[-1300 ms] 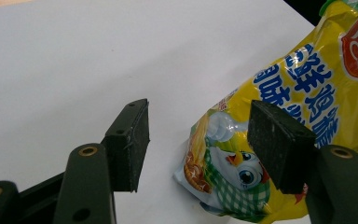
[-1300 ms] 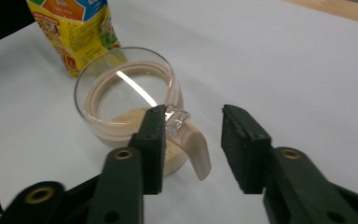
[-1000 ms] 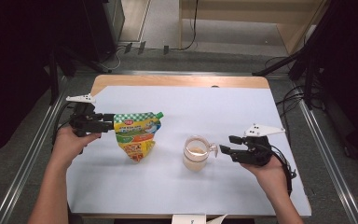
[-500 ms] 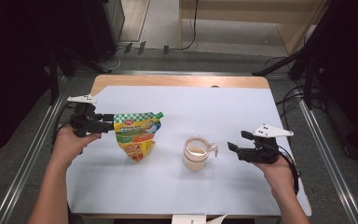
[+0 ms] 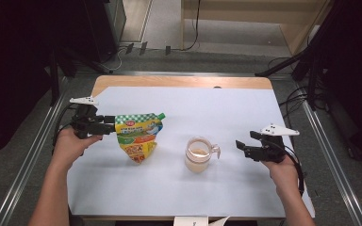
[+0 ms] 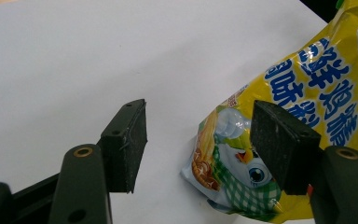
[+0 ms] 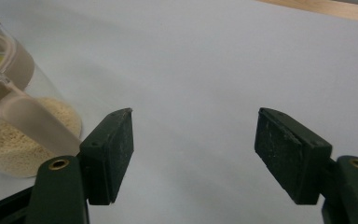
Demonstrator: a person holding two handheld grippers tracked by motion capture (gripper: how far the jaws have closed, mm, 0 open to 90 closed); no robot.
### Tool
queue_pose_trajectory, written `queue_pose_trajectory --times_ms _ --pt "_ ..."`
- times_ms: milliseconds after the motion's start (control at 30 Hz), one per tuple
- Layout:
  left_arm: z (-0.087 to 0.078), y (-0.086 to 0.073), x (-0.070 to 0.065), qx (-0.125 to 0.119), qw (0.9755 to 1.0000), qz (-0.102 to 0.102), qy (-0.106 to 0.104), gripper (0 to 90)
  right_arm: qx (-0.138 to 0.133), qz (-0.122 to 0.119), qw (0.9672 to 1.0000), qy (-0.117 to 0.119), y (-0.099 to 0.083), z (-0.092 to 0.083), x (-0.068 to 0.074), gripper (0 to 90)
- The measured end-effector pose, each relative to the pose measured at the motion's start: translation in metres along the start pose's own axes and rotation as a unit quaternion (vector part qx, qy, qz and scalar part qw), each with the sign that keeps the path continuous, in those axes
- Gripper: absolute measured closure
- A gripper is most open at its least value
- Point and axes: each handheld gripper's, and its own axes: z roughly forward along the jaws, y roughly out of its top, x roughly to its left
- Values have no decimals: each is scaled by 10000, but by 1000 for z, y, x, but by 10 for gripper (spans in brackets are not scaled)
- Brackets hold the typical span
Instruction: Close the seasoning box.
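Observation:
A yellow and green printed pouch (image 5: 138,136) lies flat on the white sheet, its spout corner pointing to the far right. My left gripper (image 5: 107,123) is at the pouch's left edge. In the left gripper view its jaws (image 6: 200,109) stand apart, with the pouch (image 6: 307,84) beside and behind the right jaw and not pressed. A clear handled cup (image 5: 198,155) with pale grains in its bottom stands at mid-table. My right gripper (image 5: 245,141) is a short way right of the cup's handle. Its jaws (image 7: 196,114) have just been opening, with nothing between them, and the cup (image 7: 9,140) is at the left.
The white sheet (image 5: 193,108) covers most of the wooden table (image 5: 184,81). Metal rails run along both sides of the table. A dark stand (image 5: 311,61) rises at the back right. A slip of paper (image 5: 193,221) lies at the front edge.
My right gripper has drawn back to the right, away from the cup's handle, and its jaws have widened. The left gripper, the pouch and the cup have stayed put.

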Motion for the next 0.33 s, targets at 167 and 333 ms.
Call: queue_pose_trajectory --times_ms 167,333 --pt "0 0 0 -12 10000 -8 -3 371 65 -72 9997 240 -1 2 -1 203" --pt "1 -1 1 6 10000 -30 8 369 86 -74 9996 249 0 3 0 203"
